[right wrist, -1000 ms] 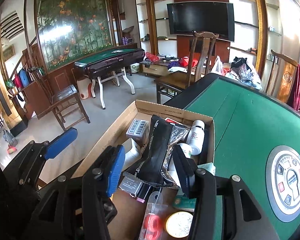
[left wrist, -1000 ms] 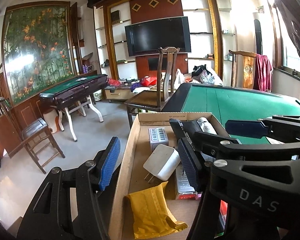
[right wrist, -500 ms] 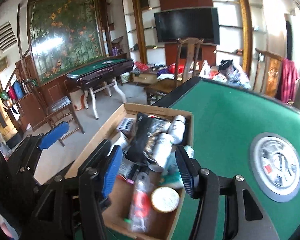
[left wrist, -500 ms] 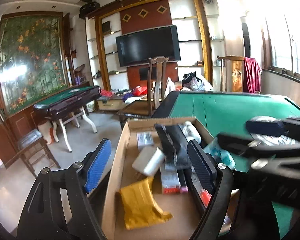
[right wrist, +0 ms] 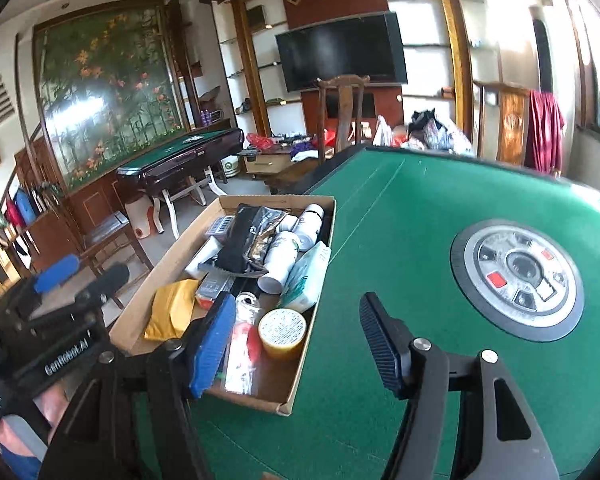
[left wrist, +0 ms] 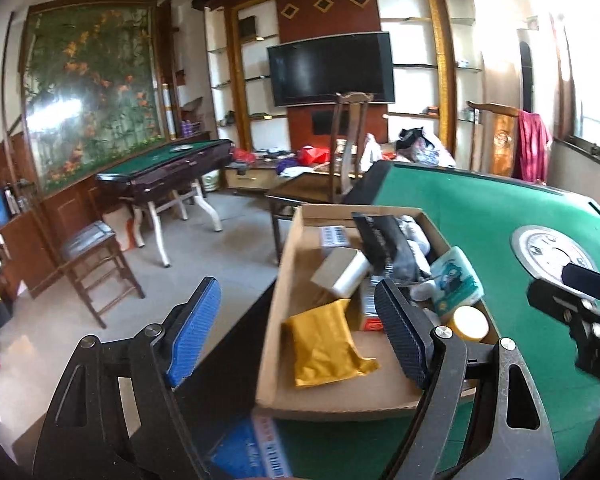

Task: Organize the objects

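A shallow cardboard box (right wrist: 162, 270) stands at the left edge of the green felt table (right wrist: 412, 216). In it lie a yellow padded envelope (left wrist: 324, 340), a black pouch (right wrist: 240, 240), white bottles (right wrist: 280, 260), a tissue pack (right wrist: 308, 276), a yellow-lidded jar (right wrist: 282, 332) and a clear packet (right wrist: 240, 344). My left gripper (left wrist: 300, 332) is open, held back from the box's near left corner. My right gripper (right wrist: 296, 344) hovers near the box's front right corner with its jaws opening and nothing pressed between them. Each gripper shows at the edge of the other's view.
A round control panel (right wrist: 516, 276) is set in the middle of the felt. A wooden chair (left wrist: 340, 168) stands behind the box. A second green table (left wrist: 168, 168) and a chair (left wrist: 92, 256) are across the floor at left. A blue packet (left wrist: 256, 452) lies below my left gripper.
Both grippers have drawn back from the box. The right one left the black pouch lying inside and shifted right over the felt. Both sets of jaws stand wider.
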